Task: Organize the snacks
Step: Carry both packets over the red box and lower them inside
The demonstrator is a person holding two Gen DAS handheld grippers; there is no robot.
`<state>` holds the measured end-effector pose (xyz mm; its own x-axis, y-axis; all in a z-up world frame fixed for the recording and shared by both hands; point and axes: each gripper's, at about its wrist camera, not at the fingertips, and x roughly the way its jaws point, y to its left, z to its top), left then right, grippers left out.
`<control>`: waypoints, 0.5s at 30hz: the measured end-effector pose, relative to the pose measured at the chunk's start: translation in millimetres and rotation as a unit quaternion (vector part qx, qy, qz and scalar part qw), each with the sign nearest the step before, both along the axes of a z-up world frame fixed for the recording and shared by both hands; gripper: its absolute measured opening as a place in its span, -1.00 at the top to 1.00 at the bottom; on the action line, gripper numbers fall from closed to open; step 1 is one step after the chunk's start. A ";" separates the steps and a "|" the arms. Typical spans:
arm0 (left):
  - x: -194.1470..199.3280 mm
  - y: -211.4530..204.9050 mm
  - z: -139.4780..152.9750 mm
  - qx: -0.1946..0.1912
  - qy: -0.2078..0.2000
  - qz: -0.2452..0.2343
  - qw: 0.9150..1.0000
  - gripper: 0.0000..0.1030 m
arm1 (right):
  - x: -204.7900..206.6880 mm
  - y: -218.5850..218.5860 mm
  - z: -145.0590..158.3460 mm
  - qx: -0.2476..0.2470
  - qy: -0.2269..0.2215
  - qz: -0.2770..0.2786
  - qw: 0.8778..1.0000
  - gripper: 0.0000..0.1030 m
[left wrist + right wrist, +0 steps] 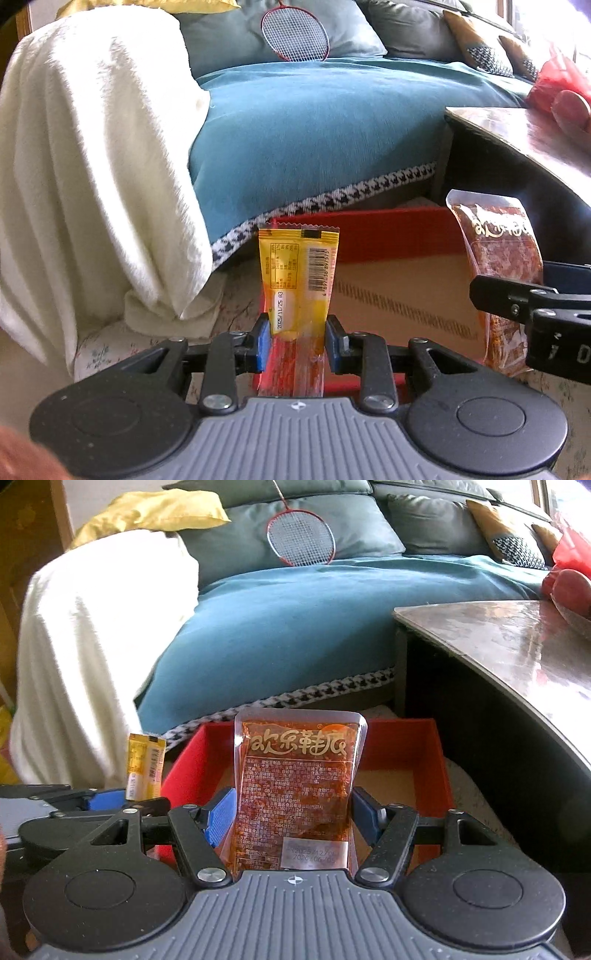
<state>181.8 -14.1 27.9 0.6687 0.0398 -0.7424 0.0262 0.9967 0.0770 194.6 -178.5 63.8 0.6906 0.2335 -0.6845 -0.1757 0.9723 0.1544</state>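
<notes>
Snacks are in both tongs at once, so the step in hand looks like the carry toward the red box on the floor.

Left wrist view: the left tongs [297, 341] are nearly closed, their blue pads [263, 341] pinching a slim yellow sachet [297, 280] low on its body, so it stands upright with its crimped top edge up. Beyond it lies the box [369, 236], red-walled with a bare cardboard floor, set on the patterned floor just in front of the blue sofa [314, 129]. At the right edge the right tongs' black finger crosses the frame in front of a brown pouch [495, 240]. A white blanket [92, 166] hangs over the sofa's arm at the left, and a racket [295, 35] leans against the back cushions.

Right wrist view: the right tongs [293, 812] stand about half open, closed on the wider pouch [299, 786], which stands upright between the pads and hides the middle of the box [406, 738]. The sachet [144, 771] and the left tongs show low at the left, just beside the box's left wall. A dark surface [517, 642] juts in from the right.

Judging from this, neither snack is in the box yet. The next move calls for bringing each packet over the open floor of the box, lowering it and then letting go, keeping the two tongs from knocking together.
</notes>
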 end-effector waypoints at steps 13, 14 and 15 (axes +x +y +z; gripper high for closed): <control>52.8 -14.7 -27.7 0.010 0.018 0.005 1.000 0.53 | 51.4 1.5 -42.3 -0.018 0.044 -0.009 0.999 -0.41; 54.9 -15.7 -32.4 0.012 0.023 0.004 1.000 0.53 | 53.3 2.6 -47.1 -0.022 0.048 -0.009 0.999 -0.41; 57.2 -15.9 -37.6 0.014 0.030 0.005 0.999 0.53 | 55.2 3.5 -51.2 -0.025 0.054 -0.009 0.998 -0.41</control>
